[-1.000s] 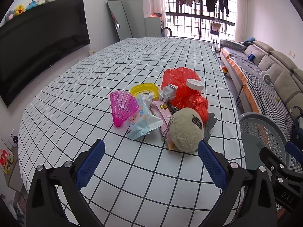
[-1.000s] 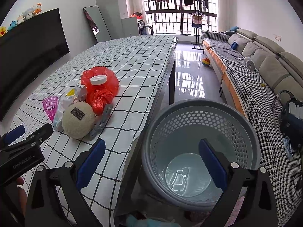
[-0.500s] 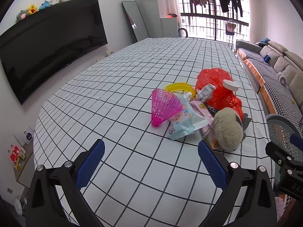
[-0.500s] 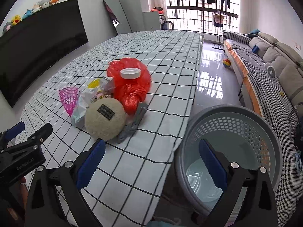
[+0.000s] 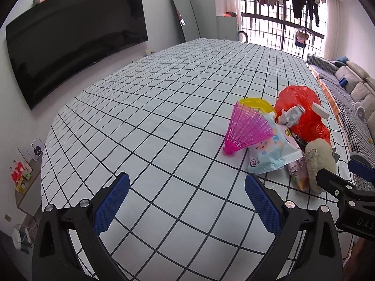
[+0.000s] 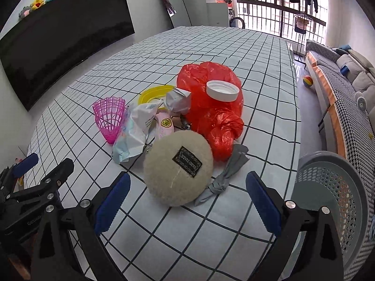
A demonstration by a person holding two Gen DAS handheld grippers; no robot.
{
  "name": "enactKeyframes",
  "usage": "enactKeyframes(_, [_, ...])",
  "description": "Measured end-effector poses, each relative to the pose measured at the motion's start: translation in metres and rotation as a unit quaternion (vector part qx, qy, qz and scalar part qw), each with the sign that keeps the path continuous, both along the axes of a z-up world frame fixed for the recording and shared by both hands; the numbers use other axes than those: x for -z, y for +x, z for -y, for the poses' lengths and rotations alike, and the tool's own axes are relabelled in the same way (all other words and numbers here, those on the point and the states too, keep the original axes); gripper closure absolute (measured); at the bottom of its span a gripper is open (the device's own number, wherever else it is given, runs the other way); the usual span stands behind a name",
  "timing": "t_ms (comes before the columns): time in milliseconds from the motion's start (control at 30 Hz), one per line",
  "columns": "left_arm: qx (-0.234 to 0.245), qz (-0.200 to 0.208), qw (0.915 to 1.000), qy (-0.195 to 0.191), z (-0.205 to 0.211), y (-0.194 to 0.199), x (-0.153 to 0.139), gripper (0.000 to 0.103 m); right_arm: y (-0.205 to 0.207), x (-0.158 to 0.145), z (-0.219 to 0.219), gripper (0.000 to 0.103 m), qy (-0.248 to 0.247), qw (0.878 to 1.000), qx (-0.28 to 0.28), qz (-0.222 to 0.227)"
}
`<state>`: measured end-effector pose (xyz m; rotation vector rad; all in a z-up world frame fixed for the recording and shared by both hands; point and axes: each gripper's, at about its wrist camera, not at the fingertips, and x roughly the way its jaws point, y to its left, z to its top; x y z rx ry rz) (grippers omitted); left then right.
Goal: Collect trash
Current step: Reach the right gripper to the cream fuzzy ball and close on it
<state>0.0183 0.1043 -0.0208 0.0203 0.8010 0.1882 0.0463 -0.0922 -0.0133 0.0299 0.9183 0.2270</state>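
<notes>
- Straight ahead of the right gripper (image 6: 187, 203), a heap of trash sits on the checked tablecloth (image 6: 164, 229), and nearest the blue pads is a round, fuzzy cream pouch (image 6: 178, 169) with a dark label on top.
- Just right of that pouch, closer to the right-hand pad, a grey knotted strip of fabric (image 6: 225, 178) lies flat on the cloth.
- Beyond the pouch — a crumpled red plastic bag (image 6: 211, 107) with a white lid (image 6: 222, 90) resting on it.
- Left of the bag: a crumpled silvery wrapper (image 6: 175, 100), a yellow ring-shaped dish (image 6: 153, 93) behind it, a pink packet (image 6: 164, 123), a pale blue snack packet (image 6: 133, 135), and, furthest left, a pink plastic mesh cone (image 6: 109, 117).
- Right gripper: jaws spread wide, nothing between them (it hangs short of the pouch, not touching it).
- Off its right-hand pad, past the table edge, stands a grey perforated basket (image 6: 332, 196).
- Left gripper (image 5: 187, 202): also wide open and empty — over bare cloth, with the heap ahead and off to its right.
- From that side the mesh cone (image 5: 246, 128) and the blue packet (image 5: 271, 152) are the closest pieces; the red bag (image 5: 302, 114) lies behind them.
- The right gripper's black fingers poke into the left view at far right, by the cream pouch (image 5: 320, 161).
- Around the room: a big dark television (image 5: 75, 39) on the wall to the left, and a sofa (image 6: 346, 75) to the right.
</notes>
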Motion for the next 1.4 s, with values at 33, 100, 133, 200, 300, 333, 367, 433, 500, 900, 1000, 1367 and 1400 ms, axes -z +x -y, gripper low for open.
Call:
enactKeyframes(33, [-0.001,-0.001,1.0000,-0.002,-0.002,0.001,0.001,0.006,0.003,0.002,-0.002,0.009,-0.003,1.000,0.000,-0.002])
enactKeyframes(100, [-0.003,-0.002,1.0000,-0.003,-0.005,0.002,0.003,0.006,0.007,0.004,-0.005,0.009,-0.009,1.000,0.001,-0.003])
enactKeyframes(133, [-0.002,-0.003,1.0000,-0.005,-0.006,0.002,0.004,0.006,0.010,0.005,-0.006,0.009,-0.012,1.000,0.003,-0.004])
enactKeyframes(200, [-0.001,-0.005,1.0000,-0.008,-0.008,0.004,0.006,0.006,0.013,0.007,-0.005,0.009,-0.011,1.000,0.005,-0.010])
enactKeyframes(300, [0.001,-0.009,0.9999,-0.011,-0.007,0.005,0.009,0.006,0.017,0.010,-0.005,0.009,-0.014,1.000,0.008,-0.012])
enactKeyframes(333, [0.002,-0.011,0.9999,-0.012,-0.006,0.005,0.009,0.006,0.017,0.011,-0.004,0.009,-0.015,1.000,0.008,-0.012])
enactKeyframes(367, [0.003,-0.012,0.9998,-0.013,-0.006,0.006,0.010,0.006,0.017,0.011,-0.004,0.009,-0.015,1.000,0.008,-0.011])
enactKeyframes(433, [0.005,-0.014,0.9997,-0.018,-0.006,0.006,0.011,0.006,0.018,0.012,-0.004,0.010,-0.014,1.000,0.006,-0.012])
enactKeyframes(500, [0.006,-0.013,0.9997,-0.021,-0.007,0.006,0.011,0.006,0.018,0.013,-0.006,0.010,-0.014,1.000,0.004,-0.010])
enactKeyframes(900, [0.012,-0.015,0.9993,-0.032,-0.008,0.009,0.015,0.006,0.016,0.016,-0.020,0.043,-0.031,0.999,-0.023,-0.017])
enactKeyframes(1000, [0.014,-0.017,0.9993,-0.031,-0.006,0.008,0.015,0.006,0.011,0.012,-0.021,0.047,-0.026,0.999,-0.028,-0.011])
enactKeyframes(1367, [0.029,-0.014,0.9985,-0.045,0.001,0.006,0.010,0.006,-0.012,-0.014,-0.002,0.050,0.002,1.000,-0.022,0.019])
enactKeyframes(1400, [0.030,-0.012,0.9984,-0.047,0.001,0.005,0.009,0.006,-0.016,-0.017,0.002,0.050,0.005,1.000,-0.018,0.024])
